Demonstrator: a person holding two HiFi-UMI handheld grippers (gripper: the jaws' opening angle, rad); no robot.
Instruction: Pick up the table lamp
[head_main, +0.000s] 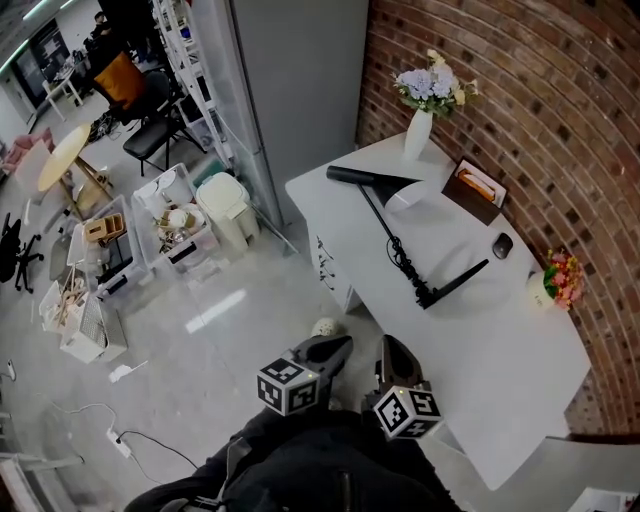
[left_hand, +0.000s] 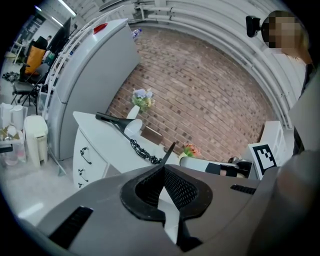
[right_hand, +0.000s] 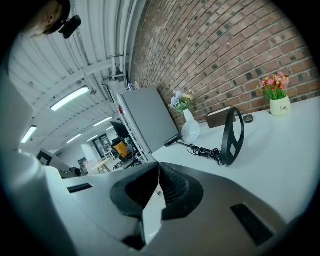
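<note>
**Table lamp down on its side; both of your grippers closed and empty**

The table lamp (head_main: 395, 240) is black and lies tipped over on the white table (head_main: 520, 370). Its head is toward the white flower vase (head_main: 418, 130) and its ring base stands on edge near the middle of the tabletop. Its coiled cord is bunched along the stem.

Your left gripper (head_main: 335, 347) is off the near edge of the table, over the floor. Its fingers are pressed fully together with nothing between them, and they touch nothing.

Your right gripper (head_main: 392, 352) sits just beside it at the table's near edge. Its fingers are likewise closed tight on nothing. Both grippers are well apart from the lamp.

Also on the table, along the brick wall side:
- a brown tissue box (head_main: 475, 190)
- a dark computer mouse (head_main: 502, 245)
- a small flower pot (head_main: 555, 283)
</note>
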